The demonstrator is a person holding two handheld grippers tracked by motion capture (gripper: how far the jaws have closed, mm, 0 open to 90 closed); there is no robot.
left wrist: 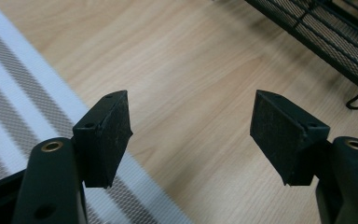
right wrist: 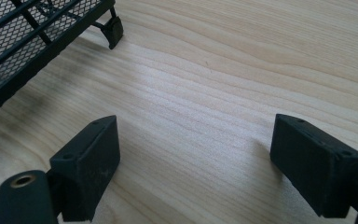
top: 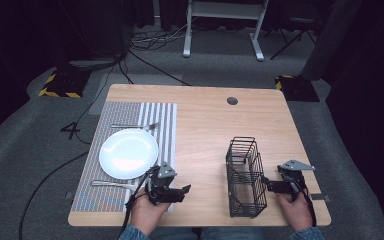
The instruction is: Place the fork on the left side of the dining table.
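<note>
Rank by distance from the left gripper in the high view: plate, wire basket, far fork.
From the left gripper:
1. Plate, just beyond it on the striped mat.
2. Wire basket, to its right on bare wood.
3. Far fork, past the plate's far edge.

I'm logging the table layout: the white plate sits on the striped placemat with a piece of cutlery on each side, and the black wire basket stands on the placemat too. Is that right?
Not quite. The black wire basket stands on the bare wooden table, well off the striped placemat, as the high view shows. The white plate does sit on the placemat, with cutlery on either side.
</note>
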